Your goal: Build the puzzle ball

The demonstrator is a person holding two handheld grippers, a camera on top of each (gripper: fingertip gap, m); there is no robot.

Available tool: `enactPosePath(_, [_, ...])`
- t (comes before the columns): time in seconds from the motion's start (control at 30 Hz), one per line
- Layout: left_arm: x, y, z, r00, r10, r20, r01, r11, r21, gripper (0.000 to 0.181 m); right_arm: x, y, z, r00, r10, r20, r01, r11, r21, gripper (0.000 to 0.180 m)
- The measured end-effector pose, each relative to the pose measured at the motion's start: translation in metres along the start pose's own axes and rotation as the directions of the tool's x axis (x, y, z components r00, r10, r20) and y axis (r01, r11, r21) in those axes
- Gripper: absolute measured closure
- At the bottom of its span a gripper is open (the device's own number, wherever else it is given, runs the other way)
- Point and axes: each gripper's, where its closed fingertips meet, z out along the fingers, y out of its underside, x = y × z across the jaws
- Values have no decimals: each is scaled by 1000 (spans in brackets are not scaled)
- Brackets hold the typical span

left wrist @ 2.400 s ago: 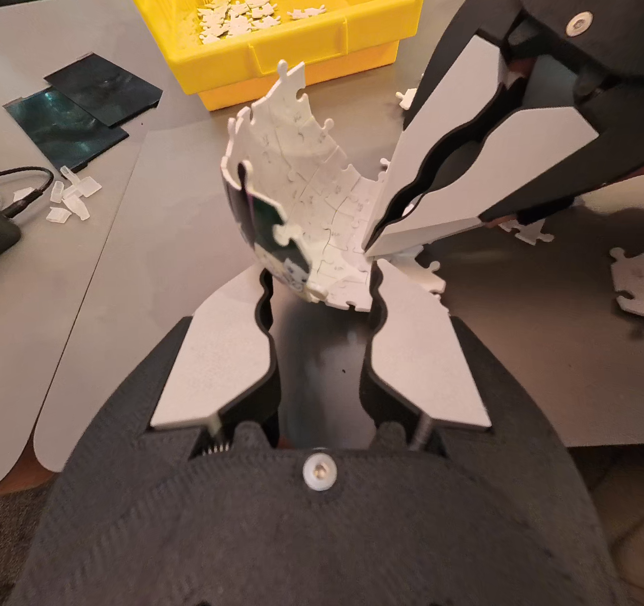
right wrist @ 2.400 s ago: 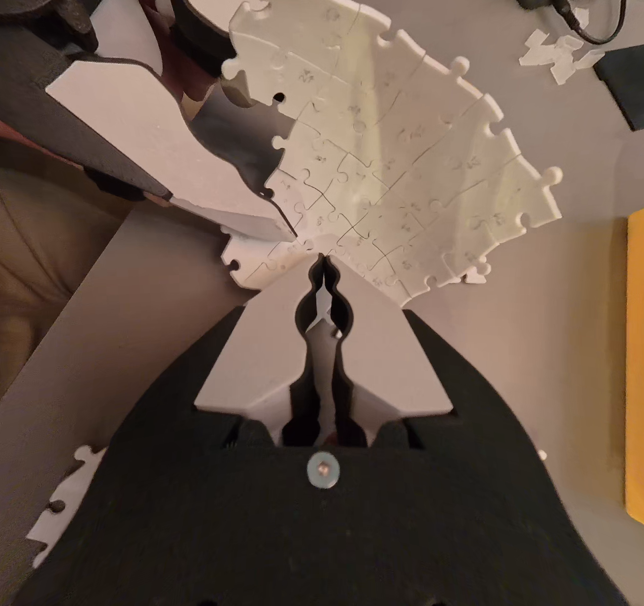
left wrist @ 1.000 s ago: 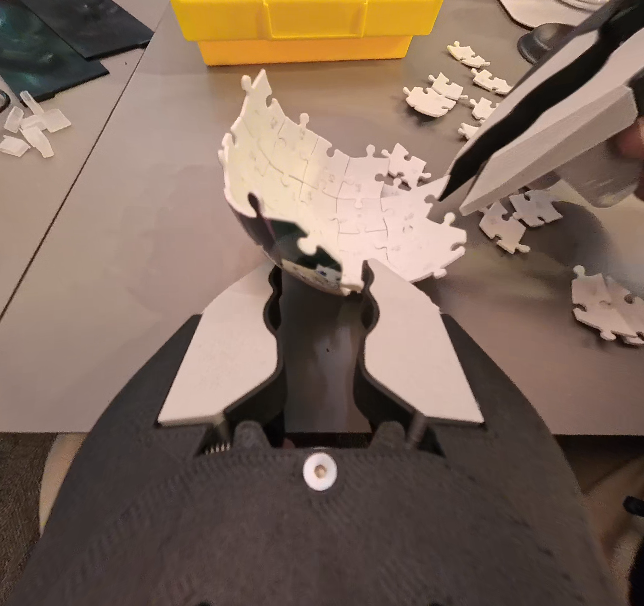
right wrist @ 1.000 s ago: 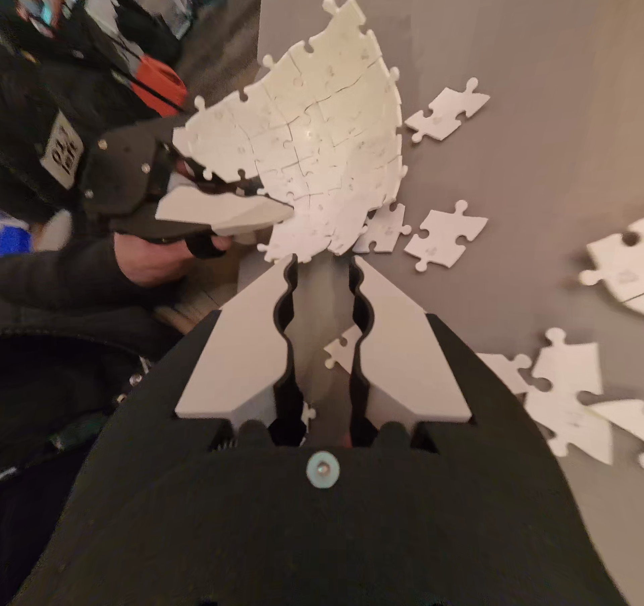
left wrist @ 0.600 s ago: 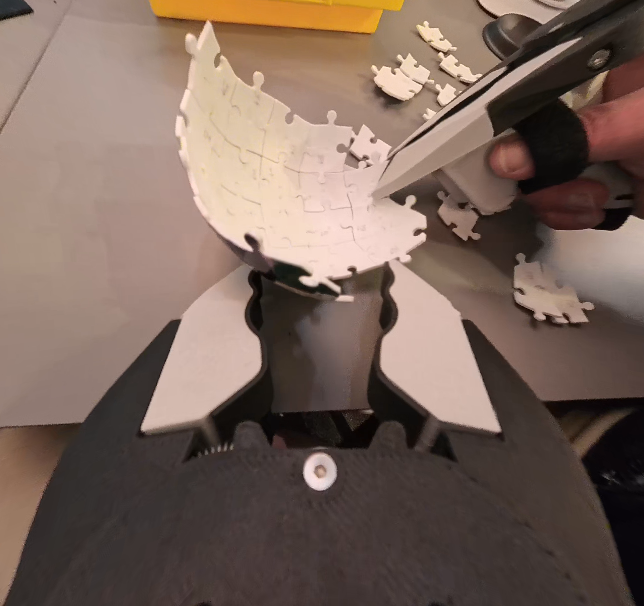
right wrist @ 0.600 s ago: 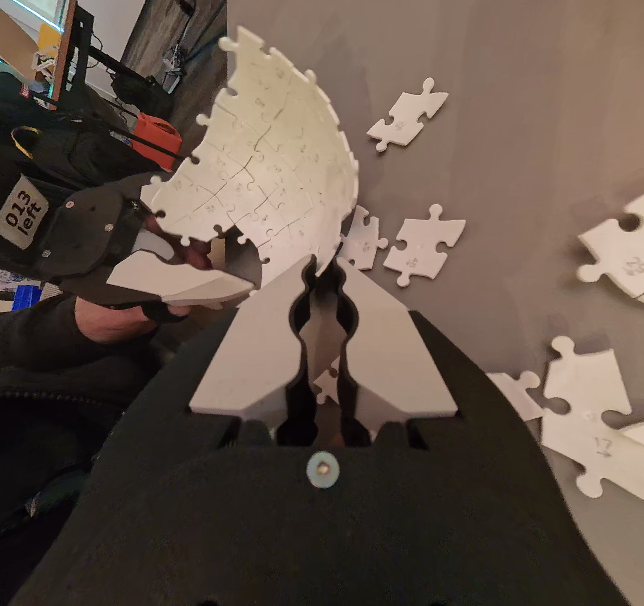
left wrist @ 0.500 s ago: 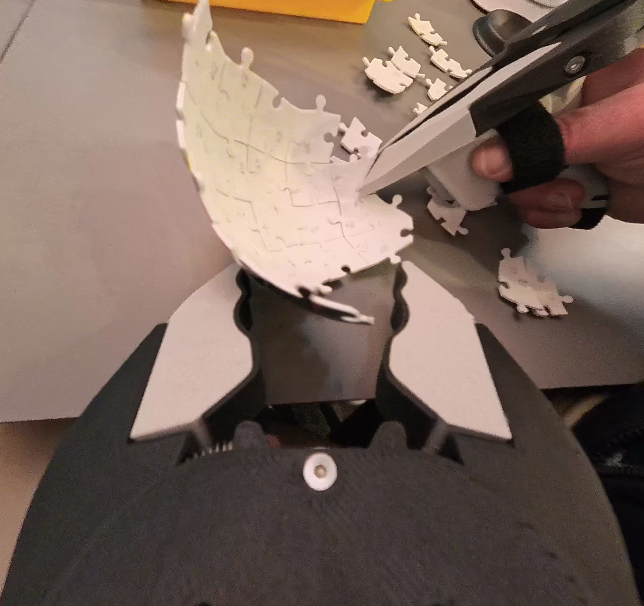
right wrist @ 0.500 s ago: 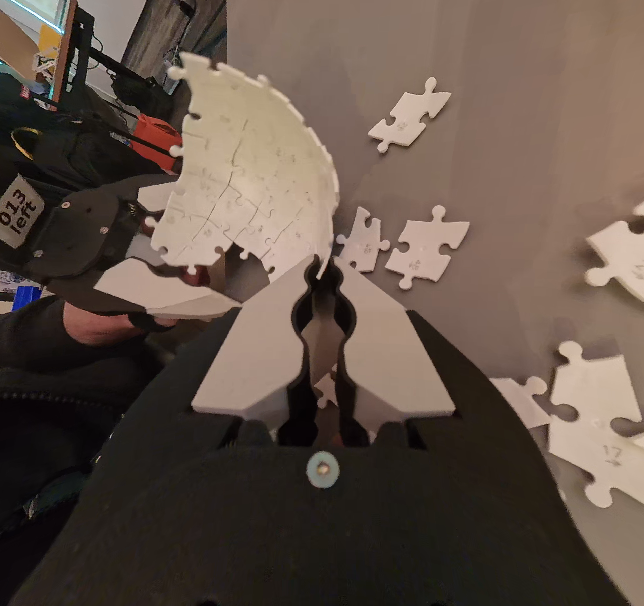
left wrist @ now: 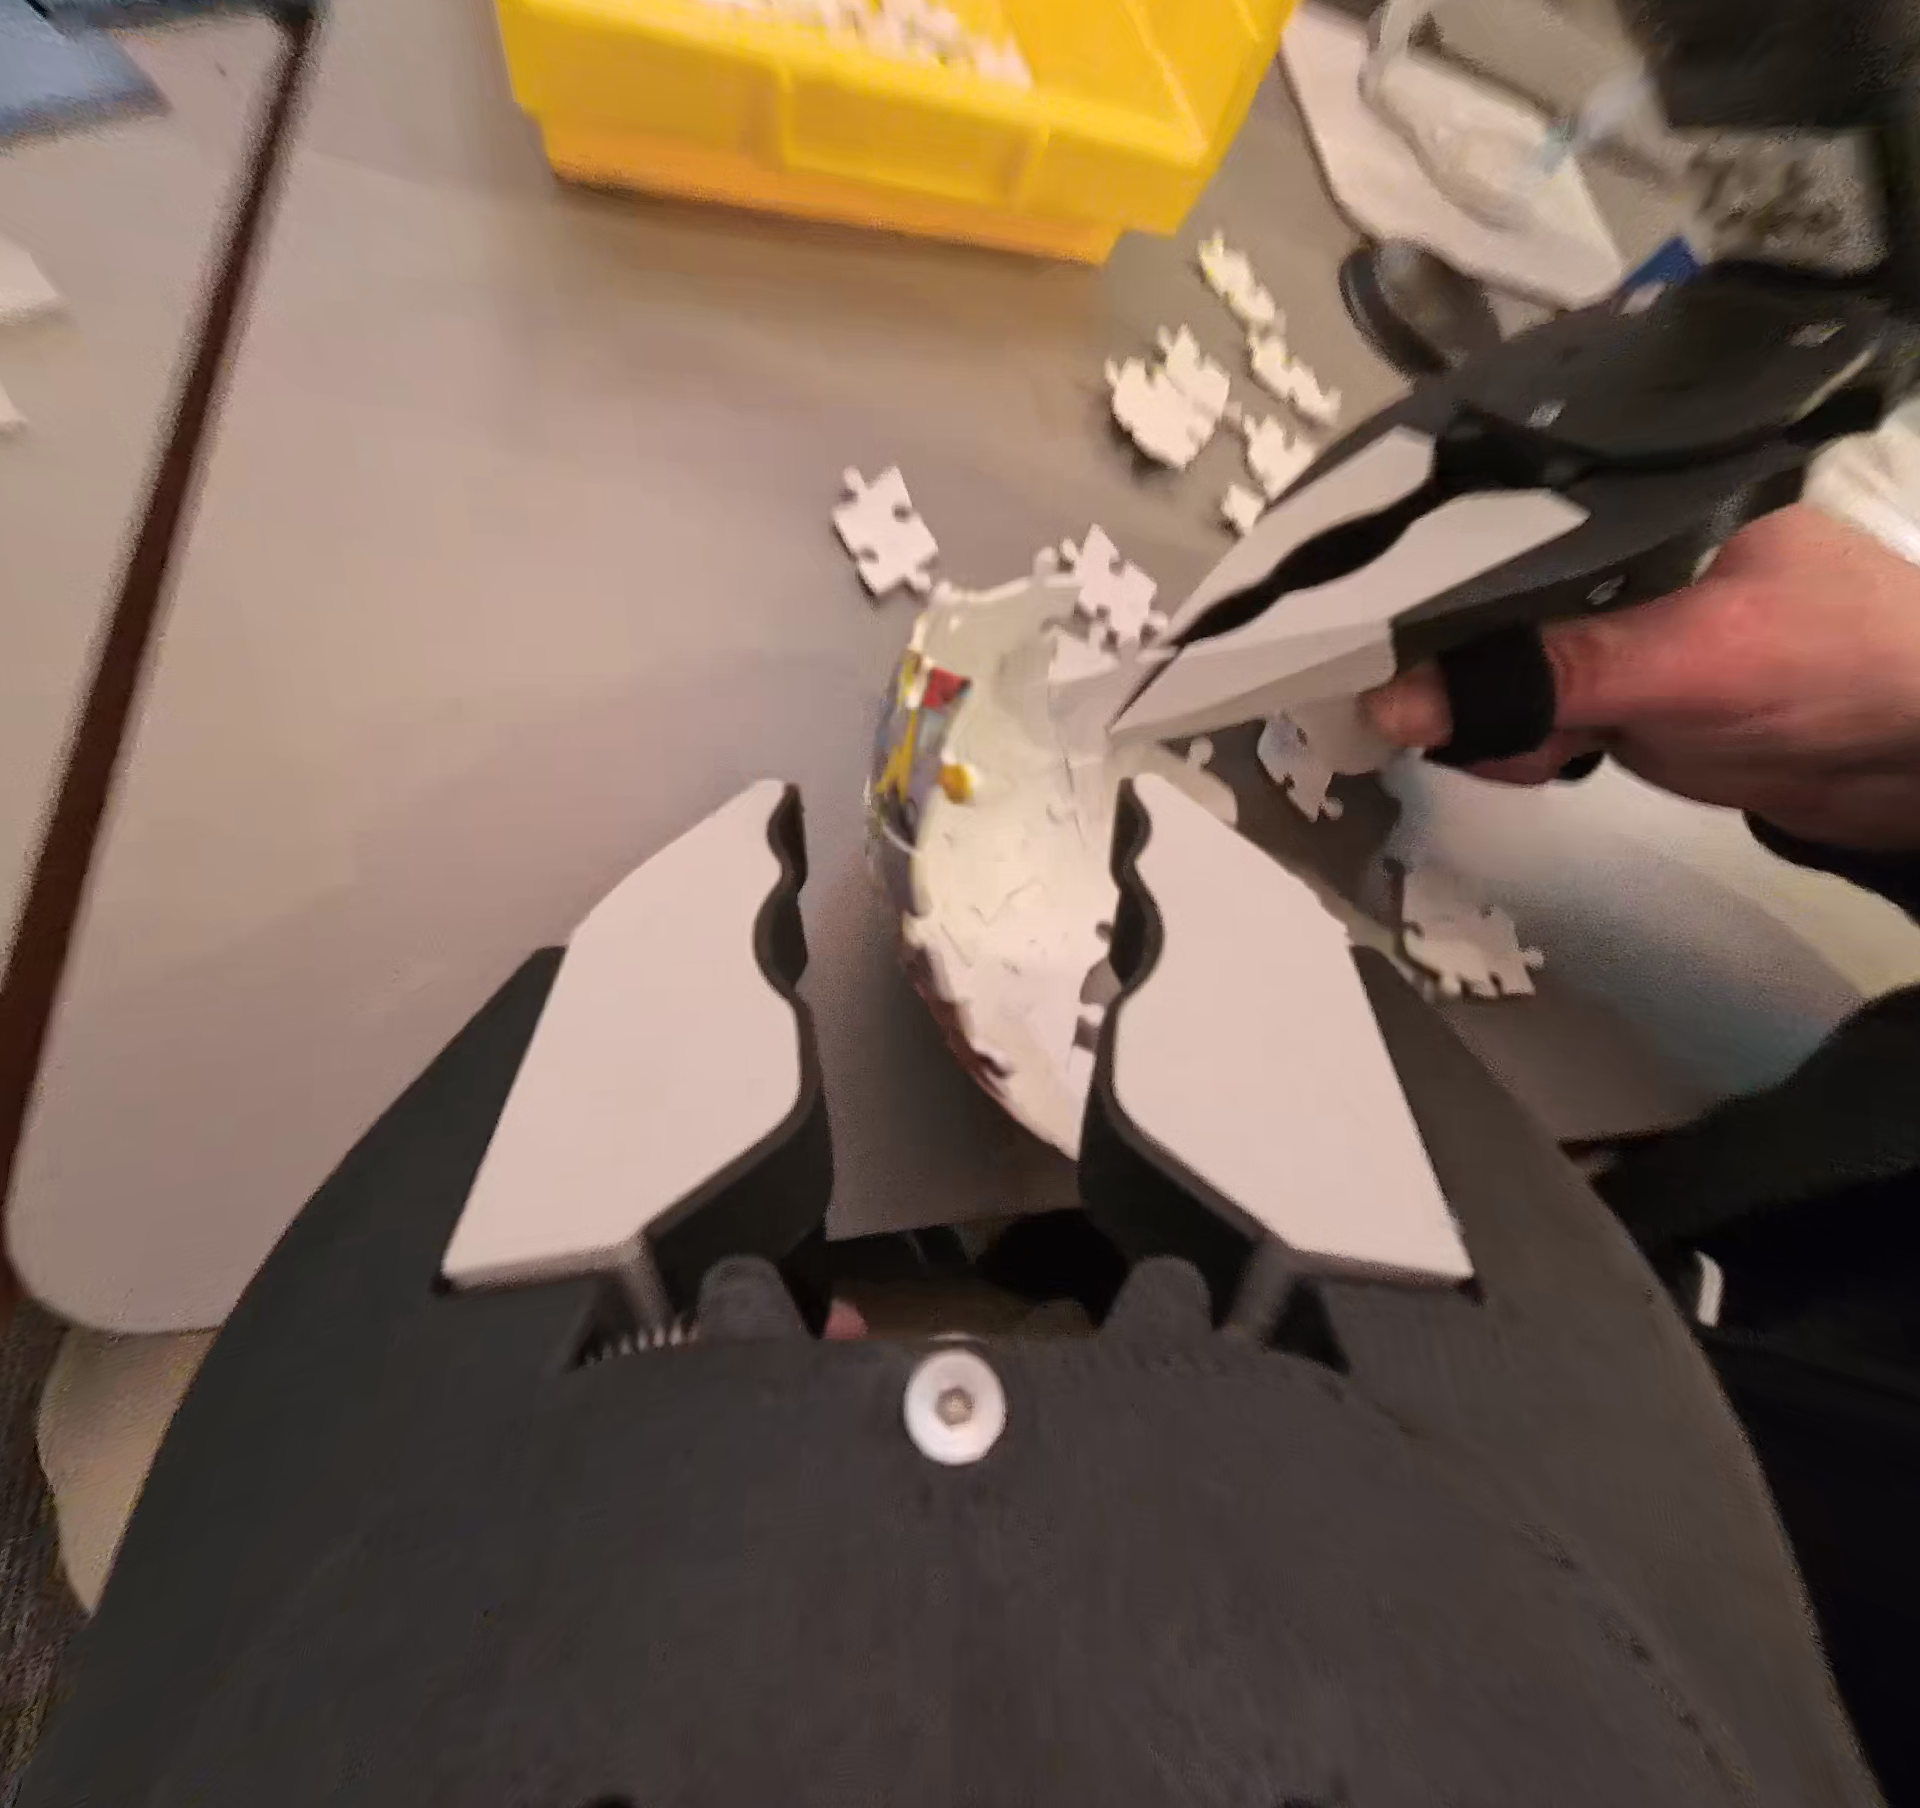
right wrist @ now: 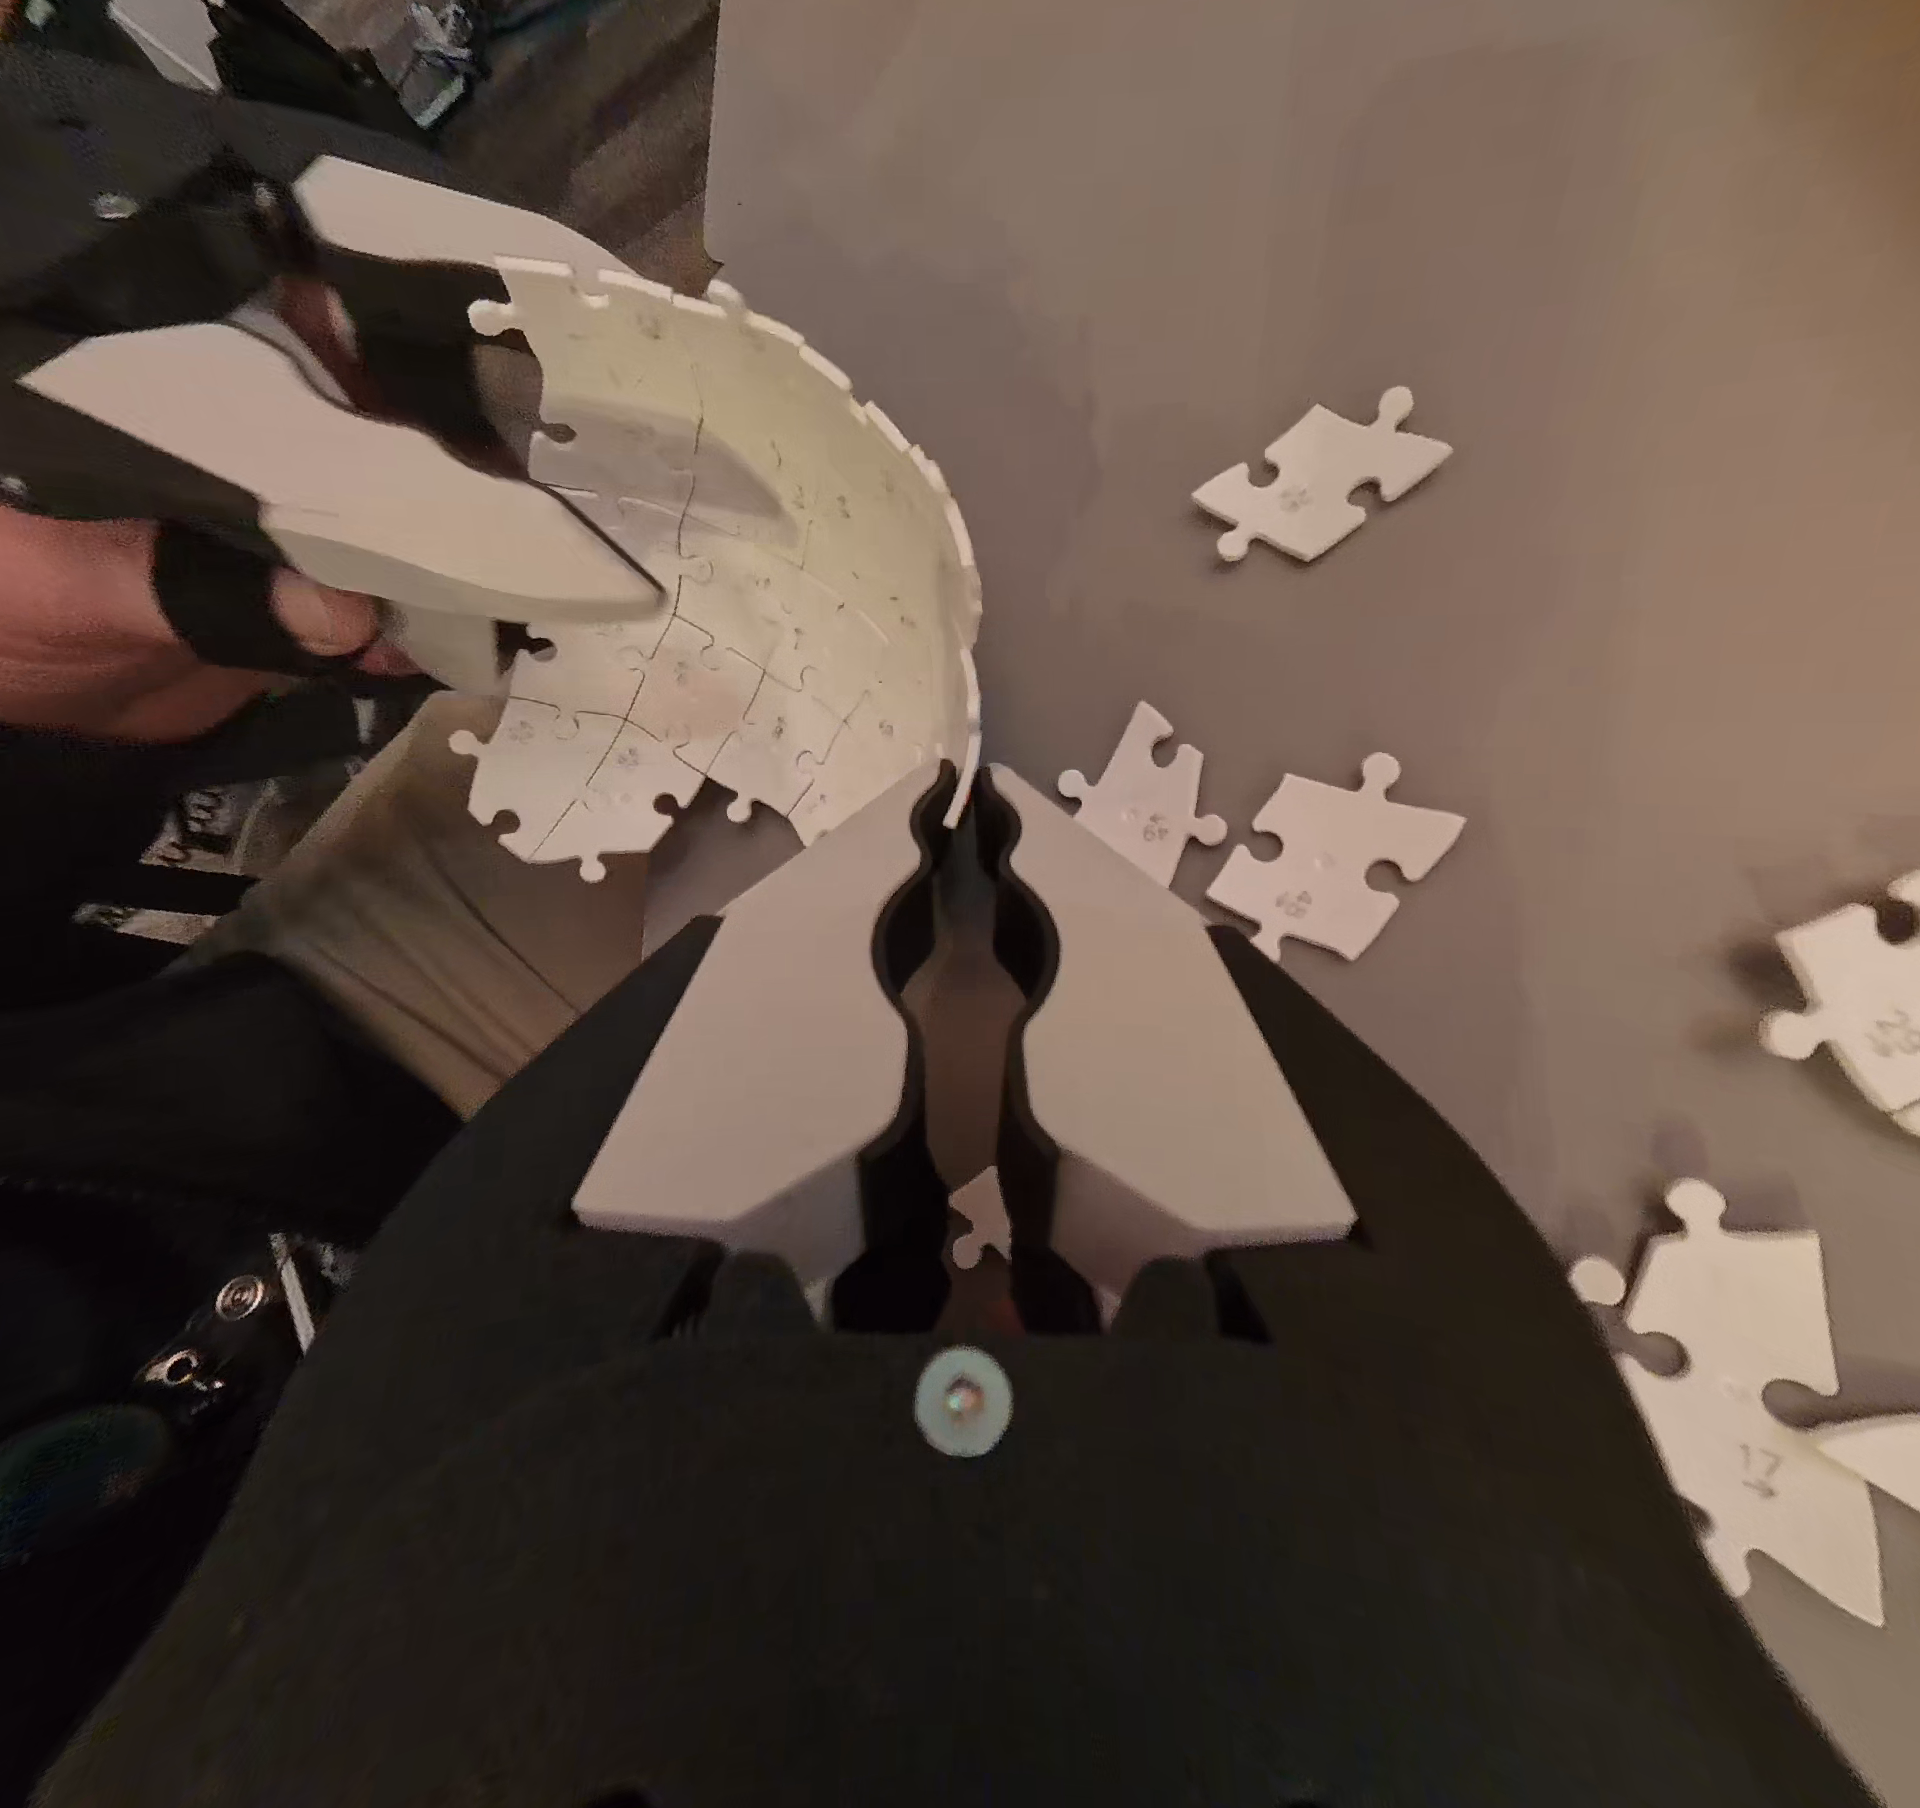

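The partly built puzzle ball (right wrist: pixel 769 636), a curved white shell with a printed outer face, is held above the grey bench (right wrist: pixel 1351 200). Its edge is pinched by the right tongs (right wrist: pixel 961 782), which are closed on it. The left tongs (left wrist: pixel 961 813) are spread open, with the shell's lower part lying between the fingers. Loose puzzle pieces (right wrist: pixel 1335 865) lie on the bench just beside the shell, and a yellow bin (left wrist: pixel 883 96) stands well beyond it.
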Motion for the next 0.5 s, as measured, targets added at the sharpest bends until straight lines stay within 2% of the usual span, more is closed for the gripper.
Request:
enactPosePath(0.13, [-1,26,17,999,-35,-36,29,987,-155,136,-4,-4,1,999,-41,-21,41,999,1,179])
enactPosePath(0.27, [-7,31,19,997,-78,-15,75,989,-130,149,-6,-5,1,998,-55,-29,55,998,6,179])
enactPosePath(0.5, [-10,31,19,996,-89,24,91,993,-72,167,-12,-3,3,999,-32,-26,32,999,14,164])
